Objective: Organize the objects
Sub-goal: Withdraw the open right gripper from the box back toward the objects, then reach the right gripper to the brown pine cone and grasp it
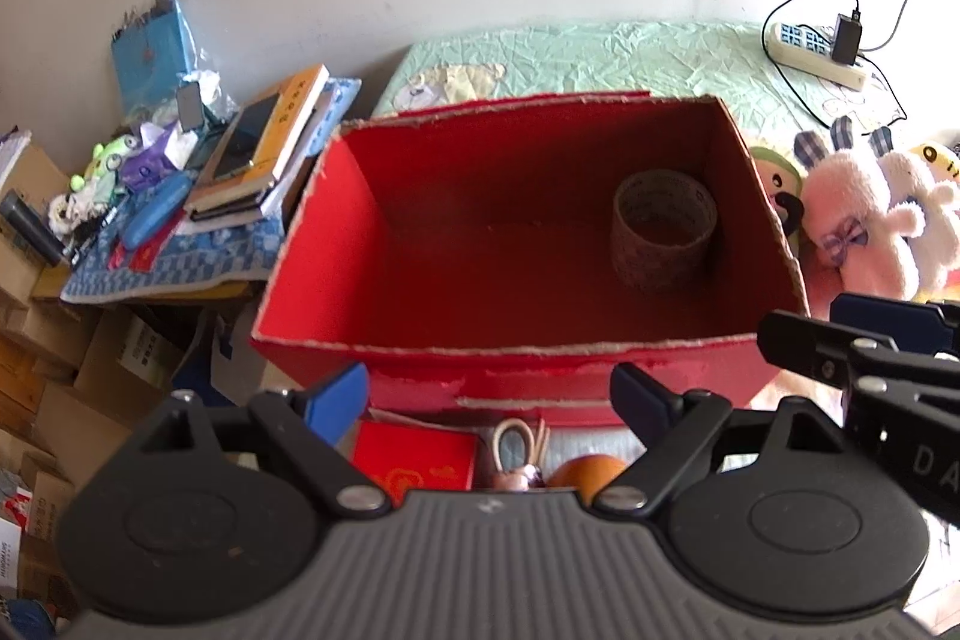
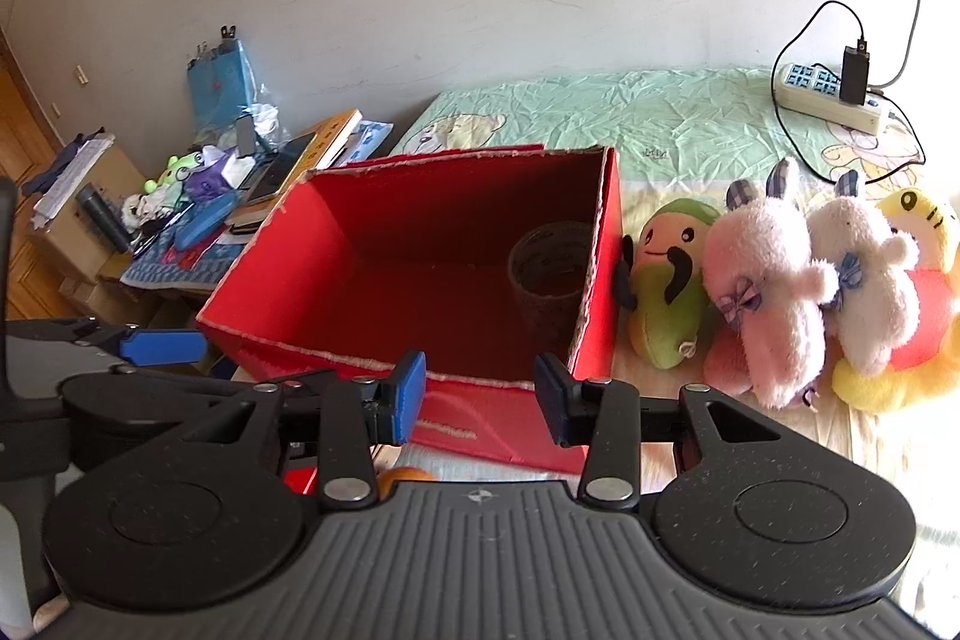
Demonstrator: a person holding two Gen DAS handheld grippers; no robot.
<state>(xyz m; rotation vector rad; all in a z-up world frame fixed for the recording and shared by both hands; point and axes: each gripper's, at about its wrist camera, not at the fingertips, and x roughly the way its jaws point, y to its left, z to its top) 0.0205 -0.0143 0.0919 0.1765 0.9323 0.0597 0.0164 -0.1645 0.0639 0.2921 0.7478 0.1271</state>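
A red cardboard box (image 1: 312,244) stands open on the bed, with a roll of brown tape (image 1: 663,229) inside at its right end. The box also shows in the right wrist view (image 2: 270,274), with the tape roll (image 2: 549,274). My left gripper (image 1: 489,397) is open and empty in front of the box's near wall. Below it lie a small red packet (image 1: 414,460), a pink keyring charm (image 1: 516,466) and an orange ball (image 1: 585,472). My right gripper (image 2: 480,391) is open and empty at the box's near right corner. Several plush toys (image 2: 768,280) lie to the right of the box.
A cluttered side table (image 1: 180,196) with books, a glasses case and small toys stands to the left of the box. Cardboard cartons (image 1: 72,370) are stacked below it. A power strip (image 2: 831,97) with a charger and cables lies on the bed sheet (image 2: 660,118) at the back right.
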